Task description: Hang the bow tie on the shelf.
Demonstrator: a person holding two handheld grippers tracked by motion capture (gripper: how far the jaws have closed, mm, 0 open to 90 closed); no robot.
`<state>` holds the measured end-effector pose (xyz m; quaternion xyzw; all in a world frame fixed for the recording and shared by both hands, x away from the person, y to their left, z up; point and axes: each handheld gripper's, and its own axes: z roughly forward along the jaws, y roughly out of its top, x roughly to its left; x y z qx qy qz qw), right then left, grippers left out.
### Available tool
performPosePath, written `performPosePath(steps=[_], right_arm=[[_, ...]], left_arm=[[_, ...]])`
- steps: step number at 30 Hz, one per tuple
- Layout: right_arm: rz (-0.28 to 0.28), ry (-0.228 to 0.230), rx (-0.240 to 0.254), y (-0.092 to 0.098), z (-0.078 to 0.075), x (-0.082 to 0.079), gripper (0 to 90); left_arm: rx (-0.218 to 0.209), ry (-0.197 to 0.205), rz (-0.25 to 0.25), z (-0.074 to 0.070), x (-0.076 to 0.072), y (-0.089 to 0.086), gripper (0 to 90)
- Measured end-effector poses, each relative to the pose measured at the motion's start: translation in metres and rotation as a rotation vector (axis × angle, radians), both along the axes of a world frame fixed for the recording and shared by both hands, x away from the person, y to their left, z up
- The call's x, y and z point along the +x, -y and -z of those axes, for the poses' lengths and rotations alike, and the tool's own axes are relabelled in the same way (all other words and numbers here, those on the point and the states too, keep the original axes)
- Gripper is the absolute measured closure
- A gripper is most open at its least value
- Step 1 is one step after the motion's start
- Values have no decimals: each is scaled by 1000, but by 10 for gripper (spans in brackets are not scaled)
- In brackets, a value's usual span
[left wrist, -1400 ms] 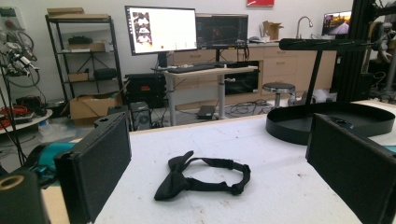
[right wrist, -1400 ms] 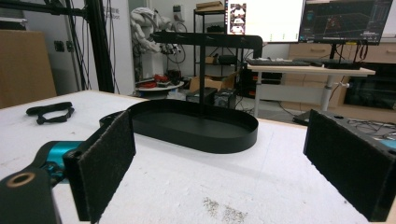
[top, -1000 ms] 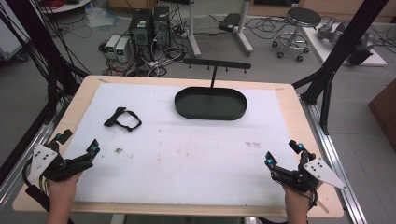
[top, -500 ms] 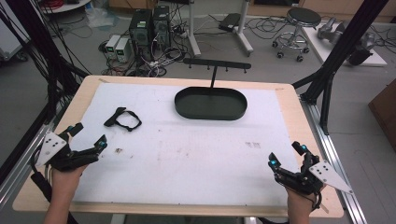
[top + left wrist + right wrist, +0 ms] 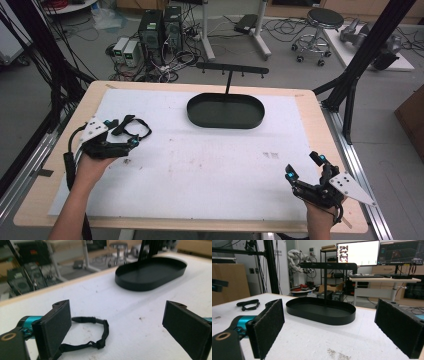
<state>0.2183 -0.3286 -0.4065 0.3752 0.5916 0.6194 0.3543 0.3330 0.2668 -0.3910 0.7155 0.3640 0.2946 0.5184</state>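
My left gripper (image 5: 124, 135) moves forward and inward from the near left corner of the table, and now sits right at the black strap (image 5: 134, 126), its jaws wide apart with the strap's loop just ahead of the left jaw in the left gripper view. My right gripper (image 5: 305, 168) drifts slightly back toward the near edge, jaws spread as before.

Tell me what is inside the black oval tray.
The black oval tray holds nothing loose; its post rises from the far edge. In the high view the near wall hides a thin strip of floor.
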Motion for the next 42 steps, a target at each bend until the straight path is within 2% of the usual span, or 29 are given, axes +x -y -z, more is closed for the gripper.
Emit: performPosePath(steps=[1,2,3,4,5,6,7,8,10,12,13,14,17,20,28,31,34,35,36,38,41,42], right_arm=[[0,0,0,0,0,0,79],[-5,-5,5,0,0,0,79],[-5,-5,5,0,0,0,79],[-7,-2,6,0,0,0,79],[-7,-2,6,0,0,0,79],[-8,-2,10,-1,1,1,79],[-8,-2,10,-1,1,1,79],[-12,0,8,-1,1,1,79],[-14,-4,12,-2,1,1,79],[-18,-3,14,-2,1,1,79],[-19,-4,16,-2,1,1,79],[-18,-5,17,-2,1,1,79],[-21,-6,18,-2,1,2,79],[-25,-11,22,-2,2,2,79],[-27,-15,24,-1,4,4,79],[-28,-18,24,-1,4,4,79],[-28,-20,25,0,5,4,80],[-28,-20,25,0,5,4,80],[-27,-23,28,0,5,4,79],[-27,-27,31,0,5,4,80],[-24,-31,32,1,6,4,80],[-25,-31,31,1,6,4,80]], left_arm=[[10,-22,3,2,5,2,91],[30,-57,16,6,15,5,130],[30,-57,16,6,15,5,140],[51,-91,13,10,24,8,140],[51,-91,13,10,24,8,140],[72,-123,14,13,33,10,143],[72,-123,14,13,33,10,155],[94,-152,21,16,41,12,173],[104,-162,20,18,45,14,199],[118,-211,28,23,55,16,229],[118,-211,28,23,55,16,241],[131,-234,26,26,61,17,265],[143,-247,34,29,65,19,332],[173,-293,48,36,71,25,379],[221,-328,63,46,79,33,504],[233,-335,47,48,80,33,519],[236,-339,42,49,81,32,594],[237,-344,39,49,81,32,594],[241,-350,44,50,82,32,650],[241,-366,48,52,82,32,696],[229,-369,56,52,83,31,780],[243,-362,58,52,82,33,826]])
